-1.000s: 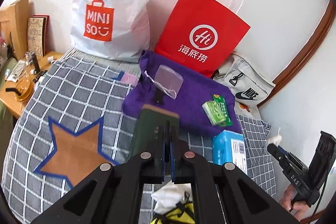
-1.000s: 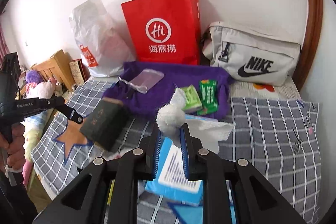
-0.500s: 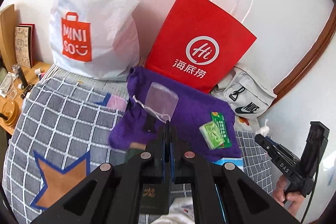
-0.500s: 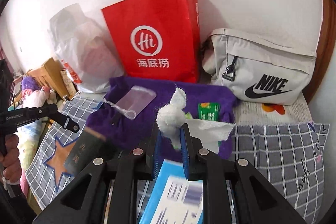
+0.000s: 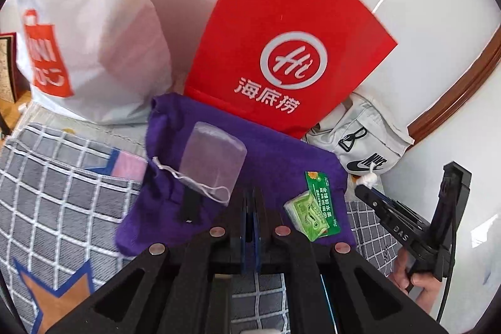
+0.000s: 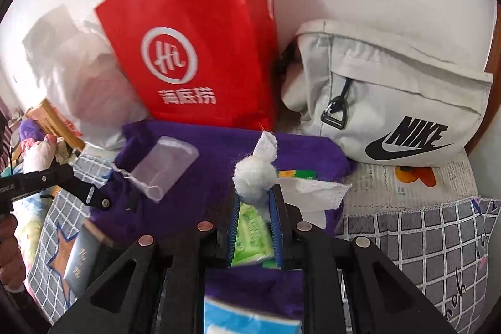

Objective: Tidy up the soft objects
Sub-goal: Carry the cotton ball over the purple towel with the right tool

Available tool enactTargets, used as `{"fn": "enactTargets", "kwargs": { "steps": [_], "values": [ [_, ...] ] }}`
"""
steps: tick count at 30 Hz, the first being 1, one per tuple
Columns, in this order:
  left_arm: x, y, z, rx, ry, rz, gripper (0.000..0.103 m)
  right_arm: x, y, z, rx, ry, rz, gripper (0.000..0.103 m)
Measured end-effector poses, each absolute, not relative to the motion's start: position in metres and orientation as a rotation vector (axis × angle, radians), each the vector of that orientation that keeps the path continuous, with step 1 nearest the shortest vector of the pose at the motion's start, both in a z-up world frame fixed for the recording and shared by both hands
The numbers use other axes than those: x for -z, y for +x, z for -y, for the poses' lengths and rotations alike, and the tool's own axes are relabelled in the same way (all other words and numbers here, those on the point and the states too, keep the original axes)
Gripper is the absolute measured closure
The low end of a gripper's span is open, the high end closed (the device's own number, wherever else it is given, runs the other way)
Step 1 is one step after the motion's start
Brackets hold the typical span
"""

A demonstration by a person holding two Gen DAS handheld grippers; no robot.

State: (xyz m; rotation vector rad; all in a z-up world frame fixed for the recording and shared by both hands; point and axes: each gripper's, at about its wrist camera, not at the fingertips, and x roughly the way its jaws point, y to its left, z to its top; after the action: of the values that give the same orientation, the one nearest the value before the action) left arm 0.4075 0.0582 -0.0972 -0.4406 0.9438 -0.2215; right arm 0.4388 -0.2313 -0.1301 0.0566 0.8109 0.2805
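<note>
My right gripper (image 6: 254,196) is shut on a crumpled white tissue (image 6: 254,177) and holds it above a purple cloth (image 6: 216,158); it also shows at the right of the left wrist view (image 5: 364,182). My left gripper (image 5: 250,193) is shut and empty over the purple cloth (image 5: 275,158). On the cloth lie a clear drawstring pouch (image 5: 213,158) and green tissue packs (image 5: 313,208); the packs (image 6: 250,237) sit under my right fingers. A red paper bag (image 5: 281,46) stands behind the cloth.
A white Miniso bag (image 5: 87,46) leans at the back left and a white Nike bag (image 6: 391,96) at the back right. A dark booklet (image 6: 80,265) and a blue tissue box (image 6: 250,318) lie on the checked bedspread (image 5: 56,193).
Both grippers have moved forward toward the purple cloth and the red bag. The right one still holds the tissue. The dark booklet has dropped out of the left view.
</note>
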Motion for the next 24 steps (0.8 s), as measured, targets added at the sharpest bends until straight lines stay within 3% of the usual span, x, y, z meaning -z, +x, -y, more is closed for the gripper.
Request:
{"fn": "enactTargets", "kwargs": {
  "steps": [21,24],
  "values": [
    [0.167,0.445,-0.069,0.236,-0.504,-1.096,0.099,0.19,0.485,0.216,-0.287,0.032,-0.945,0.082],
    [0.173,0.448,-0.072,0.228,-0.505,-1.122,0.099,0.193,0.486,0.211,-0.306,0.039,-0.952,0.077]
  ]
}}
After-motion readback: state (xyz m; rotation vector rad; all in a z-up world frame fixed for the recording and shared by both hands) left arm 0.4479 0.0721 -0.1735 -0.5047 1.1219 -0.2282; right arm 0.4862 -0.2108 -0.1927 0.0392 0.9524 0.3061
